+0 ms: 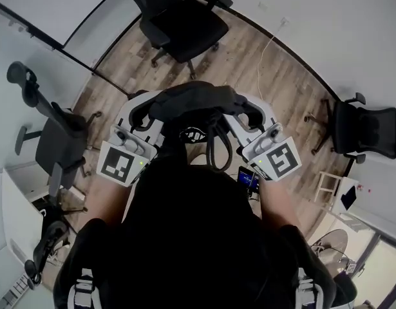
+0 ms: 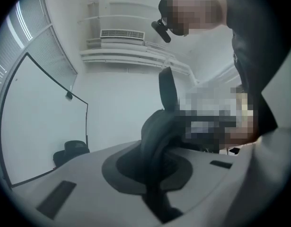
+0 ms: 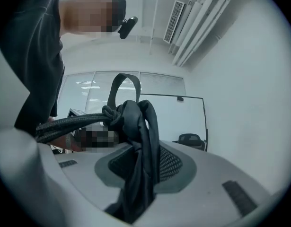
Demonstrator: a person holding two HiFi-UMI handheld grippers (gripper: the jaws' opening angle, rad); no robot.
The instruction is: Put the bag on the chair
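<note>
The black soft fabric bag [image 1: 191, 102] hangs bunched between the left tool [image 1: 141, 116] and the right tool [image 1: 252, 114], clamped by both. The black mesh swivel chair [image 1: 181, 18] stands upright beyond both tools, well apart.

Head view overhead, both gripper views close on bag [image 3: 136, 145]

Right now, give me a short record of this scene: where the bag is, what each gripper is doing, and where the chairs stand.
held item: bag, black, held up in front of the person, on no chair
left: left gripper shut on a black bag strap
right: right gripper shut on bunched bag fabric
chairs: chair ahead; chair at left; chair at right; all black office chairs
ground: wooden floor
task state: bag not yet placed
</note>
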